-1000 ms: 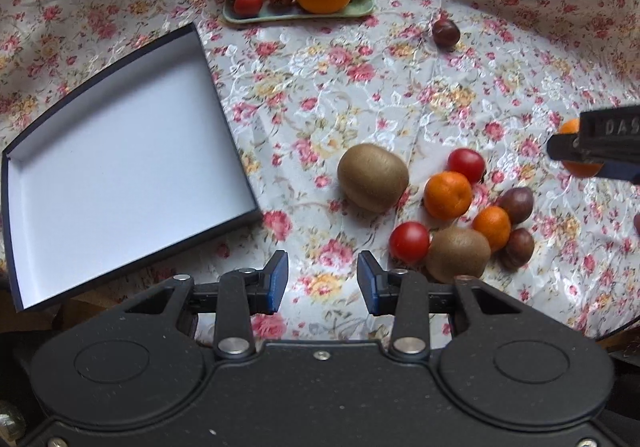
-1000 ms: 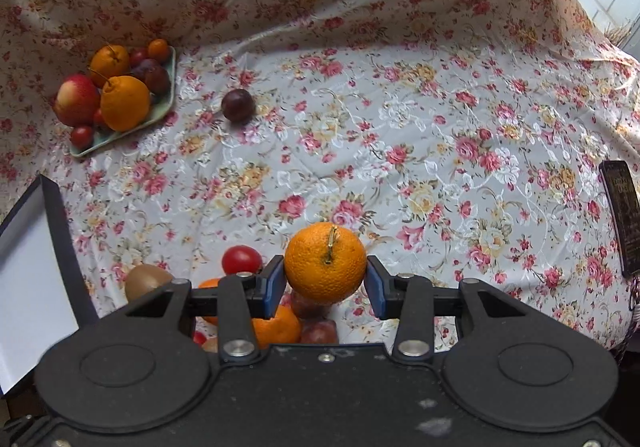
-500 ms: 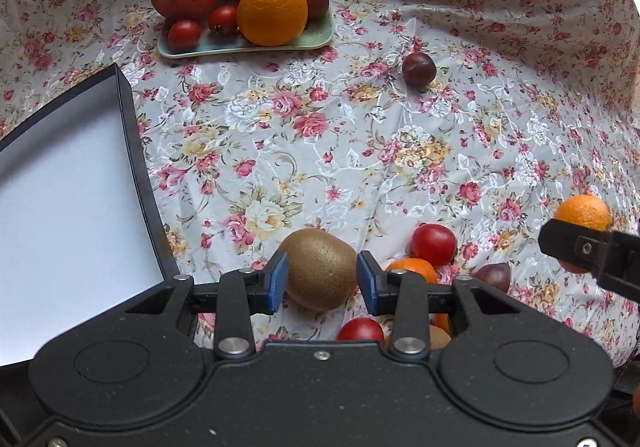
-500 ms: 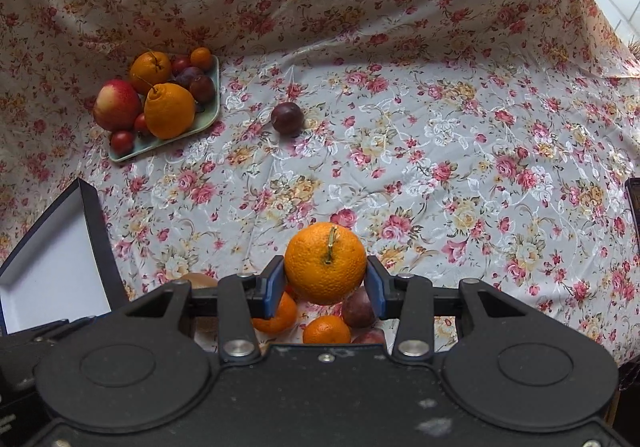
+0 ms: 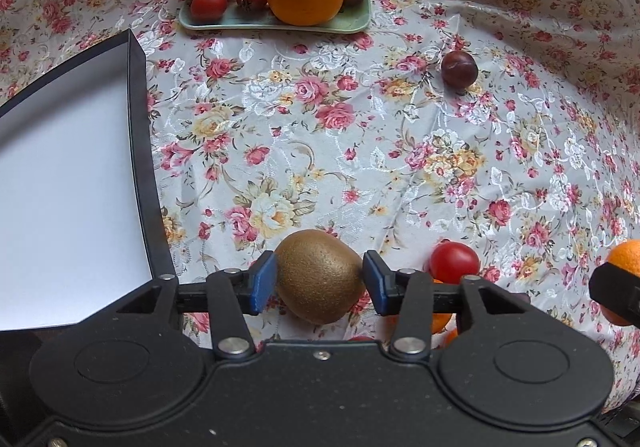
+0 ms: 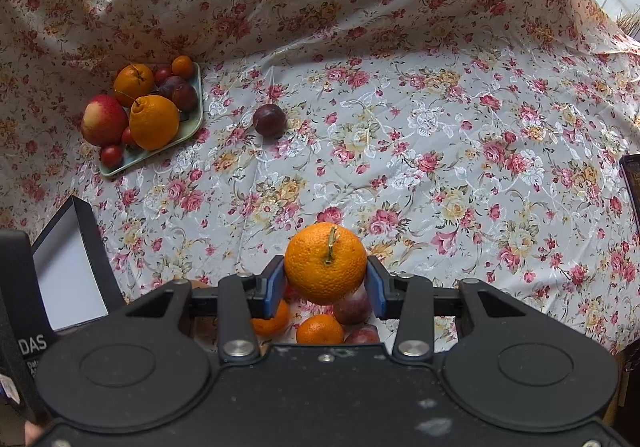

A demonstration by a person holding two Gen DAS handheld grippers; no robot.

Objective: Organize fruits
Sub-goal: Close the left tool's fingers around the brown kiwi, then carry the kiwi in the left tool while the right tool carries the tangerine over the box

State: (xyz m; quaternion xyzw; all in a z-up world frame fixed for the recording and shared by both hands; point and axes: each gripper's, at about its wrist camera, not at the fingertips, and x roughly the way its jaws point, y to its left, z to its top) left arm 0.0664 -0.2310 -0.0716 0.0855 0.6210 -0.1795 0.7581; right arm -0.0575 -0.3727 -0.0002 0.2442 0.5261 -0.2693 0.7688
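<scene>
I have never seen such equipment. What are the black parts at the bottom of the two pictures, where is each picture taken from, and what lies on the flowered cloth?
There is no robot: a person holds one black hand tool in each hand, and a camera on each tool looks forward along its two blue-padded fingers. The left tongs have just been opening and stand around a brown fuzzy kiwi that lies on the flowered tablecloth; the pads do not visibly press on it. The right tongs grip a round orange with a stem. Also there: a pale green tray piled with fruit, a lone dark purple plum, a black box with a white inside, a small red tomato.
</scene>
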